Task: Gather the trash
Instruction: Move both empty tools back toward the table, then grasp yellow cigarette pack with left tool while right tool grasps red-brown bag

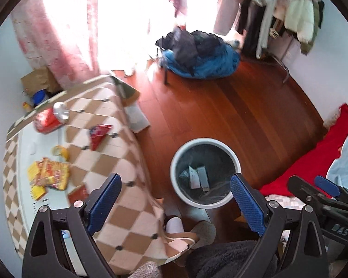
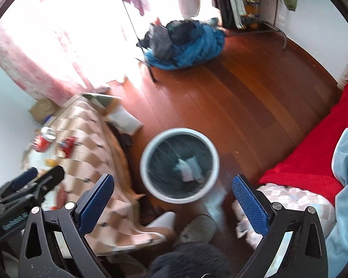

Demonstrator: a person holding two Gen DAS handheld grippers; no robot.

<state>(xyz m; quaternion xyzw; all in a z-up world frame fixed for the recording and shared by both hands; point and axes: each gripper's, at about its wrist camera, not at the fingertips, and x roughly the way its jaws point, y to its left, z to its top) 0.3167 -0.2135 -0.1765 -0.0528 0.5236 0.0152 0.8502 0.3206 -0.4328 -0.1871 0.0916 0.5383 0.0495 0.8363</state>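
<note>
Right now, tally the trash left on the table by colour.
Red: 3 - can, wrapper, packet
Yellow: 2 - snack bags, peel
Total: 5, none in either hand-held gripper.

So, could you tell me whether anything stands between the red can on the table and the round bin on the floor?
Nothing visible does: the red can lies on the checked-cloth table, beside the open-topped grey bin.

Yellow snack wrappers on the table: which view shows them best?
The left wrist view: the yellow snack wrappers lie sharp and unobstructed on the table. In the right wrist view, blur and the left hand-held gripper hide them.
</note>
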